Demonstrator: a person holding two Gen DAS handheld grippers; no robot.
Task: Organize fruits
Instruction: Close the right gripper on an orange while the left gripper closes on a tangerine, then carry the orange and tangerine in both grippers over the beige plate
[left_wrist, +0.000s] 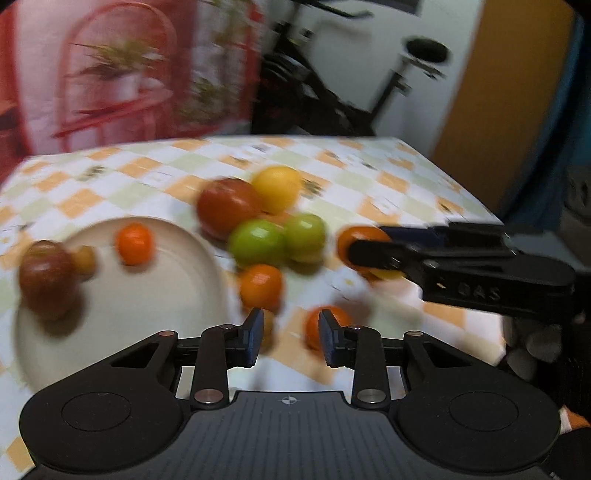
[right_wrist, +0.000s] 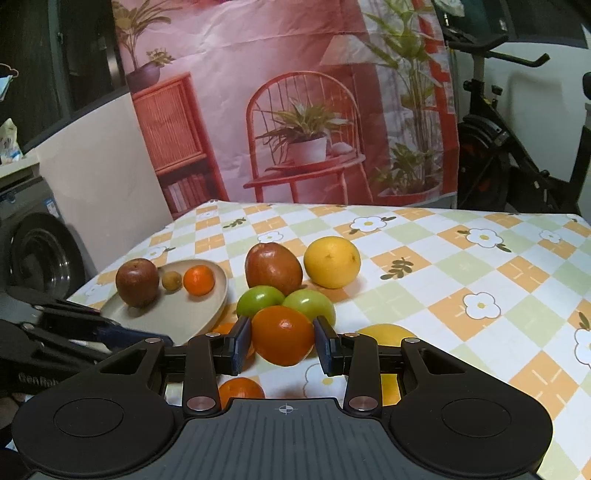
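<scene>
1. Clearly blurred, the left wrist view smears every fruit and the checked orange, green and white flowered tablecloth (left_wrist: 369, 177) on the table; no outline there is crisp.
2. At the lower centre of that view the left hand-held gripper (left_wrist: 291, 341) has its jaws nearly together with bare cloth between them; small orange fruits sit half hidden behind each of its fingers (left_wrist: 255, 339), touching or not I cannot tell.
3. At the centre of the right wrist view the right hand-held gripper (right_wrist: 282, 343) is clamped on a round orange citrus fruit (right_wrist: 282, 334), lifted in front of two green apples (right_wrist: 258, 299).
4. Behind them stand a red-brown apple (right_wrist: 273, 267) and a round yellow citrus (right_wrist: 331, 261).
5. On the round beige plate (right_wrist: 218, 295) at the left lie a dark red apple (right_wrist: 136, 282), a small brown fruit (right_wrist: 171, 280) and a small orange mandarin (right_wrist: 198, 280).
6. Another orange fruit (right_wrist: 240, 391) and a yellow one (right_wrist: 386, 330) are largely hidden behind the right tool's body.
7. Embossed lettering on the left tool at the left edge is cut off, reading roughly "GenRob" (right_wrist: 35, 378); lettering on the right tool in the blurred view cannot be read.
8. A printed backdrop of a red chair and potted plants (right_wrist: 303, 140) hangs behind the table.
</scene>
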